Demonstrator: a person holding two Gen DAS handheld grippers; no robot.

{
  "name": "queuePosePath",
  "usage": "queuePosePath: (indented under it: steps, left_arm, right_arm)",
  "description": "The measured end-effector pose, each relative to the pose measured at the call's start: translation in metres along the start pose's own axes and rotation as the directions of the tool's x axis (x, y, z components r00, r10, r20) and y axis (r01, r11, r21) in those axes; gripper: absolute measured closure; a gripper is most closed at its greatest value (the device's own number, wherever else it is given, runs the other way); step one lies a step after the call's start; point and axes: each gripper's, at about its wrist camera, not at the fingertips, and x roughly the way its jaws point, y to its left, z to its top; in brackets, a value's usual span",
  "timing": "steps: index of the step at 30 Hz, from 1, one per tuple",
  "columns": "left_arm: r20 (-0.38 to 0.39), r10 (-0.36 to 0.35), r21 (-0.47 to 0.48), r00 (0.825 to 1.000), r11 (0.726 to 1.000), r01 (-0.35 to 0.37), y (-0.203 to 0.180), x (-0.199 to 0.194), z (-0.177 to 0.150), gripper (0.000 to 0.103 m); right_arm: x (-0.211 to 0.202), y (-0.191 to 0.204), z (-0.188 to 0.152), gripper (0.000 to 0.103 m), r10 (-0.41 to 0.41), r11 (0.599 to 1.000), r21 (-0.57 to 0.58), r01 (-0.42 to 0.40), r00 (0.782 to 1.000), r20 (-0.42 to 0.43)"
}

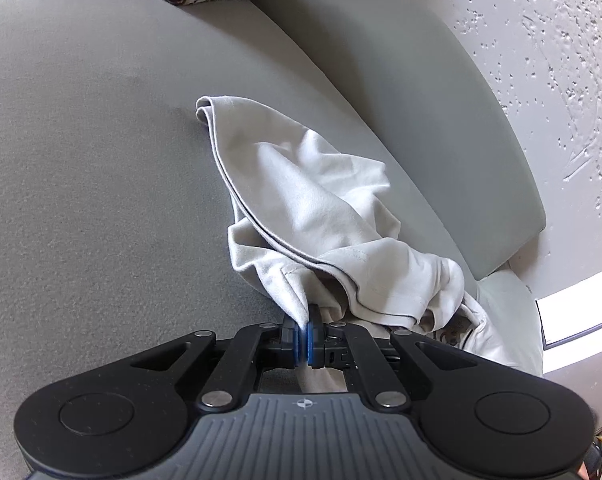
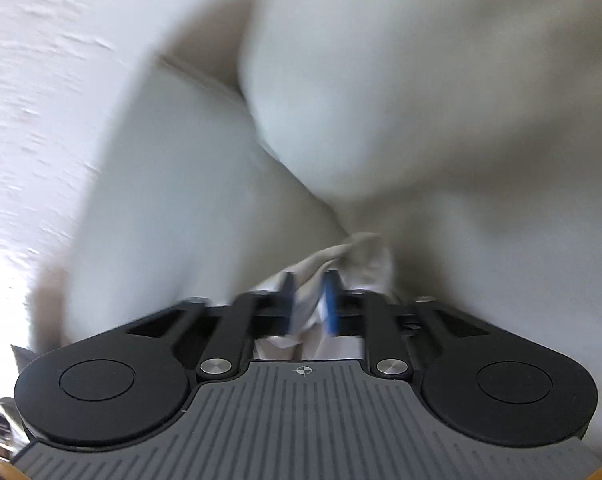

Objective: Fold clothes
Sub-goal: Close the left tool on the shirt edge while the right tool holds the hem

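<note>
Left hand-held gripper (image 1: 304, 326) pinching garment (image 1: 321, 204) corner, cloth trailing ahead along sofa (image 1: 81, 140); right hand-held gripper (image 2: 309, 280) part-spread around bunched fabric.

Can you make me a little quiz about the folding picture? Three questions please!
1. True or false: the left gripper is shut on the cloth.
2. What colour is the sofa under the cloth? A) red B) grey C) green
3. Fill in: in the right wrist view, cloth sits between the right gripper's two ______.

Key: 1 true. 2 B. 3 fingers (the picture is too blurry to tell whether they press on it).
</note>
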Motion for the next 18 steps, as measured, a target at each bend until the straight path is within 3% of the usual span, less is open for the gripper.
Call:
queuePosePath:
  steps: [5,10,14,18]
  left_arm:
    - [-0.004,-0.004,-0.009,1.0,1.0,0.004,0.0,0.0,0.001,0.101]
    - [-0.004,-0.003,-0.015,1.0,1.0,0.003,0.001,-0.001,0.001,0.101]
    - [-0.005,0.003,-0.016,1.0,1.0,-0.003,0.002,-0.001,0.0,0.1]
    - [-0.006,0.011,-0.015,1.0,1.0,-0.011,0.001,0.0,0.0,0.1]
  right_arm:
    - [-0.035,-0.018,-0.024,0.057,0.002,0.997,-0.079,-0.006,0.998,-0.055]
    - [-0.037,-0.049,-0.035,0.058,-0.014,0.999,-0.04,0.008,0.988,-0.156]
    - [-0.022,-0.067,-0.035,0.068,0.015,1.0,0.015,-0.013,0.988,-0.157]
    - [-0.005,-0.06,-0.033,0.068,-0.011,0.998,-0.062,0.005,0.995,-0.094]
